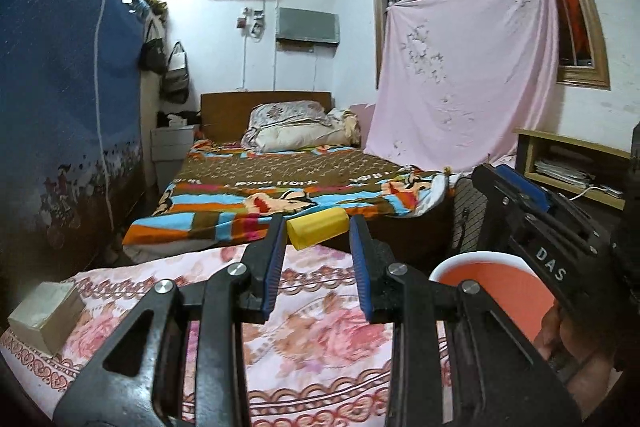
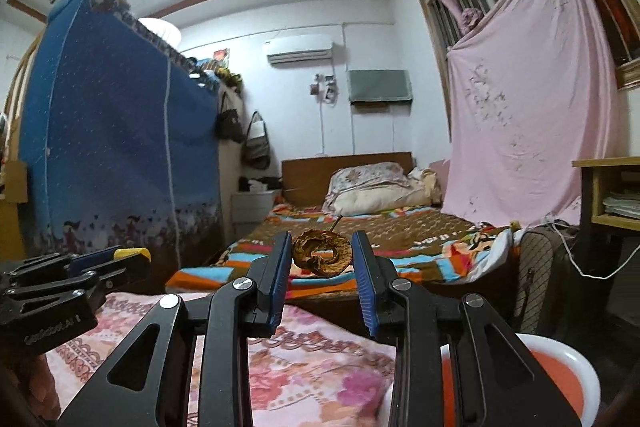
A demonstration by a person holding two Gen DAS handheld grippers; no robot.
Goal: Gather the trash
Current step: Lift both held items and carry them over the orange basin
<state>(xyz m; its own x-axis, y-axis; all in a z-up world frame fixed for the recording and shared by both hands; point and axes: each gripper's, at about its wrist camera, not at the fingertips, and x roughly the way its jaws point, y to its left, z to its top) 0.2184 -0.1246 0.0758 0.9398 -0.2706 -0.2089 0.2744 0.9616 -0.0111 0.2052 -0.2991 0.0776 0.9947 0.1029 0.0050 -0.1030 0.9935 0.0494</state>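
Bed (image 1: 280,183) with wooden headboard stands against the far wall, covered by a multicoloured blanket (image 1: 248,203); pillows (image 1: 288,125) piled at its head. Blue fabric wardrobe (image 2: 120,147) to the left, bags (image 2: 256,141) hanging beside it. Pink sheet (image 1: 472,75) drapes the barred window. Air conditioner (image 2: 300,49) mounted high. Cardboard box (image 1: 44,311) lies on the floral cloth (image 1: 320,343).

both wrist views look level along their fingers from close above the floral cloth (image 1: 320,339), sharing the bed (image 2: 360,227) at twelve o'clock.
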